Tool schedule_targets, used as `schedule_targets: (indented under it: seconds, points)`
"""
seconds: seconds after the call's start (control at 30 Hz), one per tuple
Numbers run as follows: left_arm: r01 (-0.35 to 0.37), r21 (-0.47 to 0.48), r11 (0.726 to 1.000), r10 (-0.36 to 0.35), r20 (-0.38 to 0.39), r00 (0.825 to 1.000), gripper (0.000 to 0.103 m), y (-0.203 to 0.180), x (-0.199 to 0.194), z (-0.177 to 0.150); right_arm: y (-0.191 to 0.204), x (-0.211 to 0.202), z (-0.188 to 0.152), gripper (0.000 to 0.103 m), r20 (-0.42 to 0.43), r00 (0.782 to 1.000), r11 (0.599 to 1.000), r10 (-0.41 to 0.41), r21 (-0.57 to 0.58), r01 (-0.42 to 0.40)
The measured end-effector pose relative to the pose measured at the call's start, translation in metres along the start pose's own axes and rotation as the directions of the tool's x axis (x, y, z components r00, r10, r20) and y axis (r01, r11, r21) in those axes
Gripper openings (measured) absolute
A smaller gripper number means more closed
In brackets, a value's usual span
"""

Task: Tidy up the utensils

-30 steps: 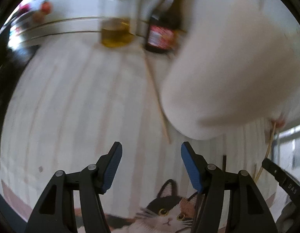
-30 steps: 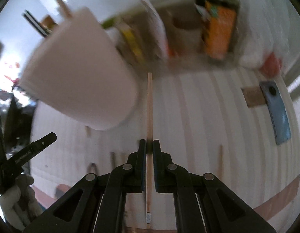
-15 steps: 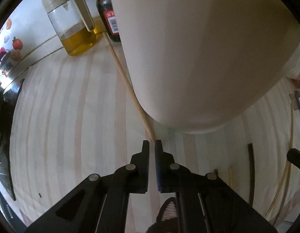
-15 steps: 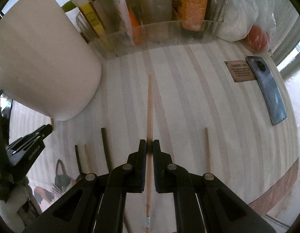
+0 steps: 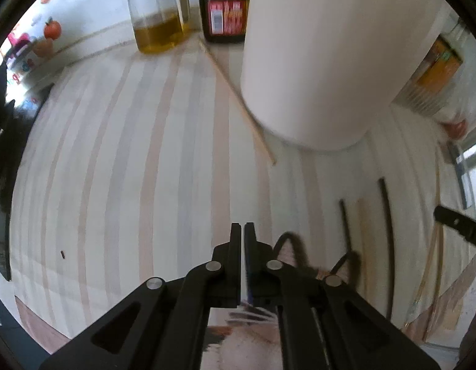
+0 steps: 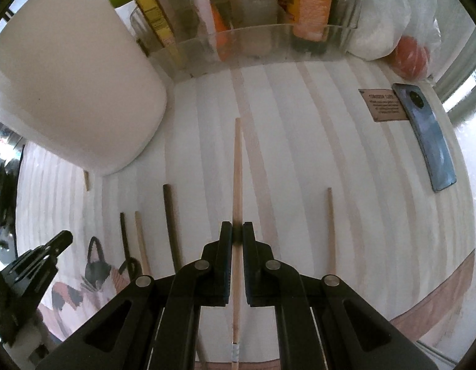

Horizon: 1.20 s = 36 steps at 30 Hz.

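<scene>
The right gripper point(image 6: 237, 234) is clenched on a long pale wooden chopstick point(image 6: 237, 166), which points forward above the striped cream tablecloth point(image 6: 299, 154). I judge the good way is to keep it firmly pinched, turn it upright and lower it into the tall white cylindrical holder point(image 6: 68, 86) on the left without knocking its rim. The left gripper point(image 5: 241, 234) is closed on nothing, while other light and dark chopsticks point(image 6: 170, 219) lie on the cloth. The dark bottle's red label point(image 5: 224, 15) and the small brown card point(image 6: 383, 104) have writing too small to read.
</scene>
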<state>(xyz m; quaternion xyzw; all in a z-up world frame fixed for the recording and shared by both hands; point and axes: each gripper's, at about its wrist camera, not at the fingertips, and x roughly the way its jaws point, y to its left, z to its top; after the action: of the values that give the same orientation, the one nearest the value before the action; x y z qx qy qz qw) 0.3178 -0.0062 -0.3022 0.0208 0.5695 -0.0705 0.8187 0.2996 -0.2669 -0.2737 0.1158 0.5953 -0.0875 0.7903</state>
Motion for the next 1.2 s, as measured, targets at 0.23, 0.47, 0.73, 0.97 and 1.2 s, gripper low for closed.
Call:
schedule_targets:
  seconds: [0.23,0.47,0.73,0.97,1.2]
  points:
    - [-0.155,0.127,0.980,0.140,0.117,0.983,0.047,-0.047,0.018,0.012,-0.007,0.003,-0.002,0.007,0.011,1.000,1.000,-0.022,0.022,0.021]
    - [-0.204,0.147,0.968,0.184,0.137,0.973,0.047,-0.061,0.027,0.034,-0.019,0.008,-0.009,0.007,0.004,0.998,0.997,-0.061,0.048,0.061]
    - [-0.215,0.187,0.959,0.192,0.133,0.972,0.003,-0.056,0.031,0.040,-0.024,0.008,-0.013,0.007,0.004,0.998,0.996,-0.066,0.060,0.065]
    - [-0.189,0.148,0.971,0.174,0.107,0.979,0.002,-0.028,0.029,0.031,-0.015,0.004,-0.011,0.007,0.013,0.999,0.997,-0.053,0.057,0.052]
    - [-0.139,0.134,0.981,0.134,0.043,0.990,0.001,0.003,0.014,-0.009,-0.007,-0.003,-0.014,0.007,0.016,1.000,0.998,-0.027,0.058,0.026]
